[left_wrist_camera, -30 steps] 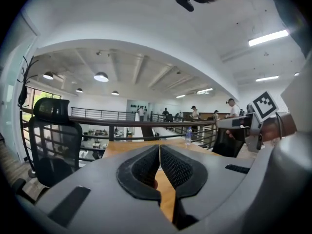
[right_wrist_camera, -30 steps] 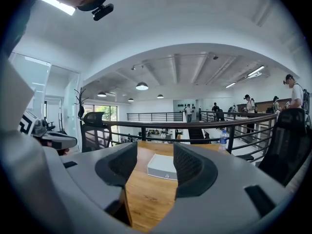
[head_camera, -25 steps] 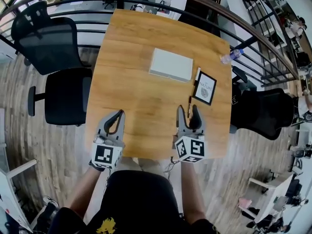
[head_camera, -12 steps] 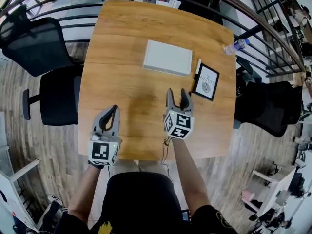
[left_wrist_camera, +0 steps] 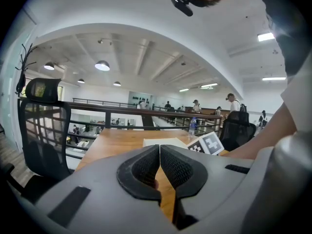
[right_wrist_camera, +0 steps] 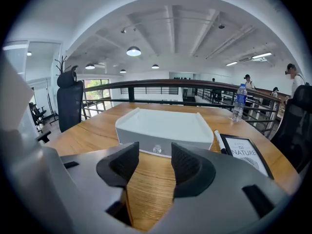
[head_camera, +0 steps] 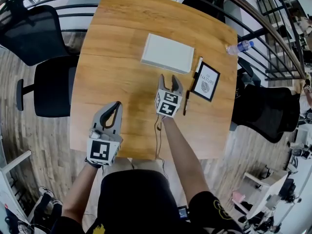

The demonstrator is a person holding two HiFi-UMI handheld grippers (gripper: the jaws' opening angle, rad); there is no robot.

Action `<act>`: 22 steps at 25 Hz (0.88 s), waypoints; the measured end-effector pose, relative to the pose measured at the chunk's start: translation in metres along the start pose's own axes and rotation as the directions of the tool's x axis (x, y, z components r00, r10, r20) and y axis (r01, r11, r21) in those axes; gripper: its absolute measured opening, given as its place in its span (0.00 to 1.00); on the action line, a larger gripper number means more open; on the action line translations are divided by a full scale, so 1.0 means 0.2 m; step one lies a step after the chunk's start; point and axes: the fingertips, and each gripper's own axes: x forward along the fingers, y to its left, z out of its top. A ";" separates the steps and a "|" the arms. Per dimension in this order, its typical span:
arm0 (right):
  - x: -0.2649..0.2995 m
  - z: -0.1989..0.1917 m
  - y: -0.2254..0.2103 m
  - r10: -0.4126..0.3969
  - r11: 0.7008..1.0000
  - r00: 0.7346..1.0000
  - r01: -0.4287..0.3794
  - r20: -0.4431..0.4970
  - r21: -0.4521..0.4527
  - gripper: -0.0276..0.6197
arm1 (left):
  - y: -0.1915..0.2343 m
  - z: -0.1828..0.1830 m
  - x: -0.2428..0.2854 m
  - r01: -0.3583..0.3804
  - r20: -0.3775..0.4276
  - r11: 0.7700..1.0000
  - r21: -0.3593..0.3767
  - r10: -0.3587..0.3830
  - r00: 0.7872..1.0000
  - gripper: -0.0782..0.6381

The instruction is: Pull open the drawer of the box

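A flat white box [head_camera: 167, 53] lies on the wooden table [head_camera: 112, 57], toward its far side. In the right gripper view the box [right_wrist_camera: 165, 126] faces me, with a small clear knob [right_wrist_camera: 157, 149] on its drawer front. My right gripper [head_camera: 169, 78] hovers a short way in front of that face, in line with the knob and apart from it. It is open; its jaws have just been closing a little with nothing between them. My left gripper [head_camera: 117, 105] is shut and empty near the table's front left, its pads [left_wrist_camera: 146, 165] meeting at the tips.
Right of the box lie a white marker [head_camera: 196, 68], a framed card [head_camera: 206, 81] and a black pen [head_camera: 185, 103]. A water bottle [head_camera: 240, 47] stands at the far right corner. Black chairs [head_camera: 48, 82] stand at the left, and a railing [head_camera: 253, 35] runs behind.
My right gripper has moved from the table's front edge forward toward the box. The left gripper has stayed near the front left, shifting only a little.
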 end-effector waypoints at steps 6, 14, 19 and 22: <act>0.16 -0.10 -0.02 -0.030 1.000 0.996 0.030 -0.079 0.001 0.33 | -0.02 -0.02 -0.02 -0.019 0.002 1.000 -0.023 0.019 1.000 0.13; 0.27 -0.14 -0.06 -0.070 0.996 0.990 0.076 -0.120 0.043 0.29 | -0.08 -0.08 -0.05 0.004 -0.021 1.000 -0.019 -0.004 1.000 0.13; 0.29 -0.14 -0.03 -0.060 0.998 0.990 0.063 -0.130 0.015 0.27 | -0.11 -0.10 -0.07 0.003 -0.029 0.999 -0.042 -0.004 1.000 0.13; 0.31 -0.14 -0.04 -0.059 0.998 0.989 0.062 -0.133 0.017 0.27 | -0.14 -0.10 -0.07 0.003 -0.032 0.999 -0.050 -0.004 0.999 0.13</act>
